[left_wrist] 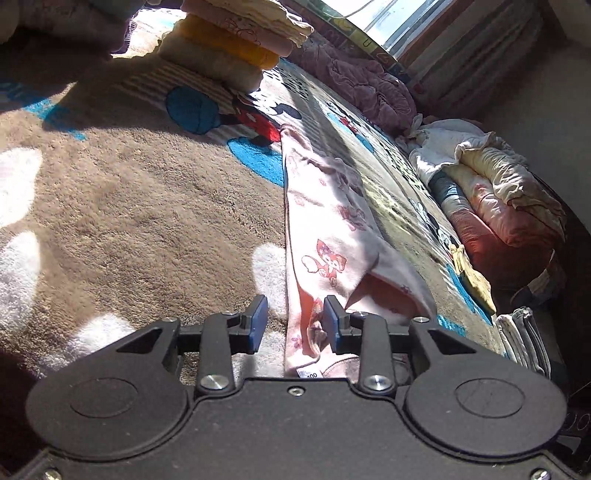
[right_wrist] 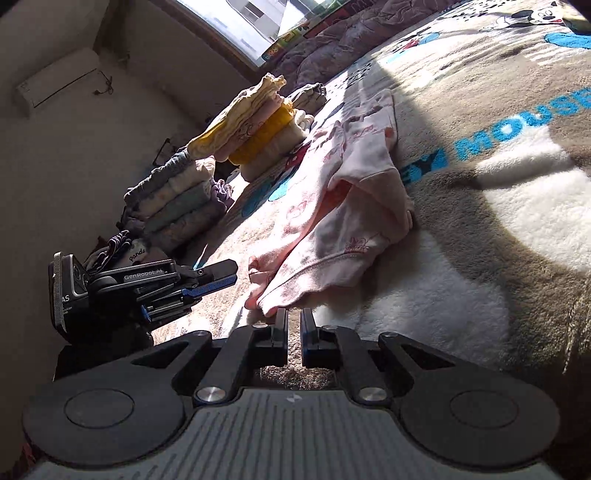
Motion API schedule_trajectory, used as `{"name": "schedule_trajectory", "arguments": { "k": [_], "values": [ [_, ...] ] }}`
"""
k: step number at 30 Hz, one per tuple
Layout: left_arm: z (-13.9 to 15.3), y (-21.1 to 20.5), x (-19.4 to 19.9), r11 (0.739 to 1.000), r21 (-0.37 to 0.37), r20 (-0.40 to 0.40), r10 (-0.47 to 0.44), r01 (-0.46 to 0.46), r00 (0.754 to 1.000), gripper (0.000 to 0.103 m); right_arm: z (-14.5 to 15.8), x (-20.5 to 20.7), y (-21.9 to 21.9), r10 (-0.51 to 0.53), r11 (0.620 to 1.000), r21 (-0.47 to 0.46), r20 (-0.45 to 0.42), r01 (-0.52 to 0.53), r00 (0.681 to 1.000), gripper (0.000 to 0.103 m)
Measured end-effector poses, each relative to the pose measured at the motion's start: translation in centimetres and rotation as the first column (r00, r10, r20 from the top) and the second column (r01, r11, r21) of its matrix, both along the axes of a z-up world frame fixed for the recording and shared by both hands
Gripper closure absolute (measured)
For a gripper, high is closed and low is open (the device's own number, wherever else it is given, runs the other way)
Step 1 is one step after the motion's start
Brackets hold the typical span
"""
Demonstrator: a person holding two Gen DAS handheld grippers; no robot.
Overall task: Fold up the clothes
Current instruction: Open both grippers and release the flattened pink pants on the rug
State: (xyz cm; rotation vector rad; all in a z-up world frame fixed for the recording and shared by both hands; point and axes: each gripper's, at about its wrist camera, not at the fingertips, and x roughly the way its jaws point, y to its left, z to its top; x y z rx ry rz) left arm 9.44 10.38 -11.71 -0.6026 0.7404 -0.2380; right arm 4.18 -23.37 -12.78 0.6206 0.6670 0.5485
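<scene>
Pink garment [left_wrist: 325, 236] between wide left tongs [left_wrist: 295, 321], just ahead of narrow, empty right tongs [right_wrist: 294, 325].

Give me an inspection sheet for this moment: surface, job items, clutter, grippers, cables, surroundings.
Surface: plush cartoon-mouse blanket, part sunlit, part in shadow.
Job's things: pink printed garment lies rumpled on the blanket, unfolded; folded stack beyond it; second folded stack nearer the wall.
Clutter: purple quilt and bundled bedding along the blanket's edge.
Grippers: left gripper open, straddling the garment's near edge; right gripper narrowly parted at the hem, nothing visibly between the fingers.
Cables: thin cord across the window.
Surroundings: window; wall air conditioner.
</scene>
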Motion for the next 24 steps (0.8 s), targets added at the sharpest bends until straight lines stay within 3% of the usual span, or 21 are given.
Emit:
{"name": "schedule_trajectory", "arguments": {
  "k": [1, 3, 5, 7, 9, 11, 13, 17, 18, 20, 23, 24],
  "values": [
    [-0.2, -0.2, 0.0, 1.0, -0.011, -0.01, -0.009, 0.009, 1.0, 0.055, 0.5, -0.2, -0.6, -0.052, 0.998, -0.029, 0.03, 0.053, 0.998, 0.086],
    [-0.6, -0.6, 0.0, 0.999, -0.033, -0.029, -0.027, 0.026, 0.999, 0.055, 1.1, 0.1, -1.7, -0.149, 0.985, -0.077, 0.079, 0.155, 0.986, 0.061],
    [-1.0, -1.4, 0.1, 0.999, -0.013, -0.05, -0.045, 0.045, 0.998, 0.054, 0.8, 1.2, -2.7, -0.215, 0.968, -0.114, 0.096, 0.226, 0.972, 0.046],
    [-1.4, -2.4, 0.2, 0.998, 0.028, -0.056, -0.049, 0.051, 0.997, 0.056, -0.1, 3.2, -2.6, -0.218, 0.957, -0.174, 0.095, 0.232, 0.971, 0.046],
    [-1.7, -3.4, 0.1, 0.996, 0.076, -0.051, -0.049, 0.053, 0.997, 0.062, -0.8, 4.5, -1.9, -0.201, 0.95, -0.22, 0.108, 0.221, 0.974, 0.054],
    [-1.9, -3.9, 0.2, 0.991, 0.125, -0.039, -0.046, 0.051, 0.998, 0.096, -1.1, 5.5, -0.9, -0.181, 0.948, -0.243, 0.118, 0.206, 0.976, 0.07],
    [-1.1, -3.8, -0.2, 0.991, 0.13, 0.002, -0.045, 0.044, 0.999, 0.098, -1.2, 5.7, 0.3, -0.149, 0.941, -0.286, 0.134, 0.183, 0.98, 0.088],
    [1.6, -3.0, -1.3, 0.991, 0.125, 0.094, -0.058, 0.046, 0.994, 0.099, 1.9, 3.0, 1.5, -0.117, 0.896, -0.386, 0.274, 0.221, 0.954, 0.089],
    [1.6, -2.9, -1.2, 0.99, 0.124, 0.08, -0.069, 0.059, 0.994, 0.099, 2.9, 1.9, 1.8, -0.081, 0.877, -0.429, 0.311, 0.216, 0.947, 0.096],
    [0.7, -2.8, -0.9, 0.987, 0.136, 0.02, -0.09, 0.086, 0.996, 0.099, 3.3, 1.0, 2.4, -0.019, 0.852, -0.491, 0.313, 0.179, 0.949, 0.099],
    [-0.5, -2.4, -0.6, 0.985, 0.152, -0.038, -0.076, 0.081, 0.996, 0.099, 1.6, 1.3, 3.8, 0.066, 0.822, -0.566, 0.21, 0.066, 0.975, 0.099],
    [-0.7, -2.2, -0.6, 0.986, 0.151, -0.045, -0.07, 0.076, 0.997, 0.098, 1.5, 1.3, 3.7, 0.055, 0.839, -0.54, 0.205, 0.066, 0.977, 0.099]
  ]
}}
